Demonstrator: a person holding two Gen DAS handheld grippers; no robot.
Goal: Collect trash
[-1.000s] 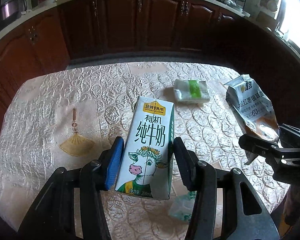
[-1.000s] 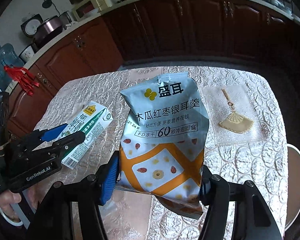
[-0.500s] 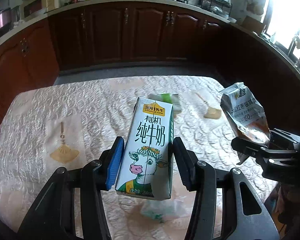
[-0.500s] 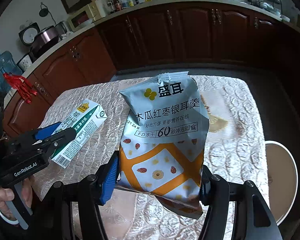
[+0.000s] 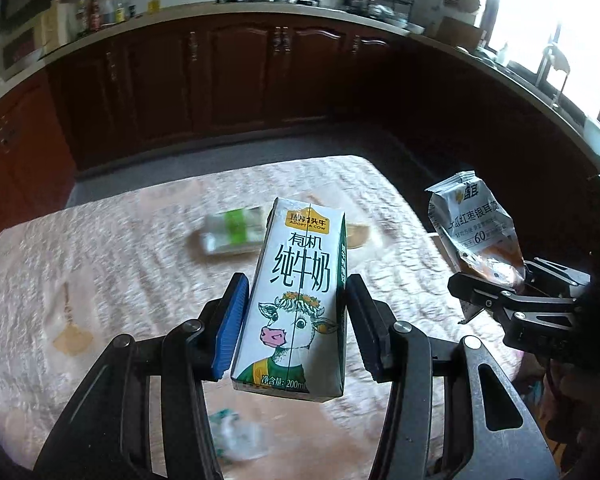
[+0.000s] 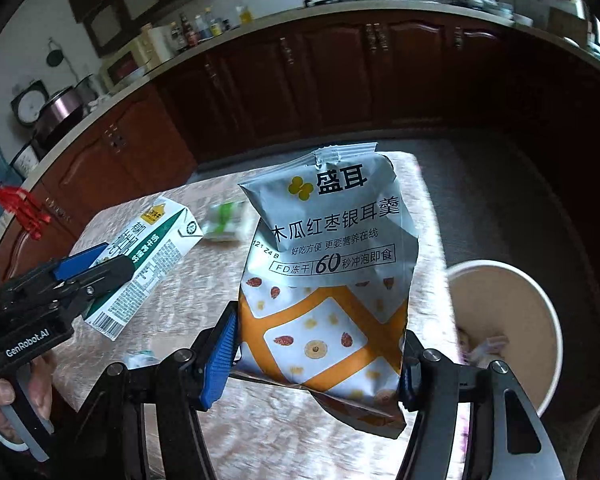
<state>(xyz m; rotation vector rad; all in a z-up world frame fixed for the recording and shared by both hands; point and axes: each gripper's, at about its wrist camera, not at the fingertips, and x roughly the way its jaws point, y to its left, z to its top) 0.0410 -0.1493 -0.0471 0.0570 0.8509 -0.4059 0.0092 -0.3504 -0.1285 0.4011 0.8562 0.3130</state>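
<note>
My left gripper (image 5: 296, 320) clamps the milk carton (image 5: 296, 300) upright above the tabletop (image 5: 100, 280), my right gripper (image 6: 316, 356) pinches the snack bag (image 6: 328, 264), both raised for the bin (image 6: 508, 300) (beside the table).

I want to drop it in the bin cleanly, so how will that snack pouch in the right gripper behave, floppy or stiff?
The snack pouch is likely floppy: its foil is creased and its bottom corner sags below the fingers. Probably light, since its torn top stands up. It may slide out quickly once released.
</note>
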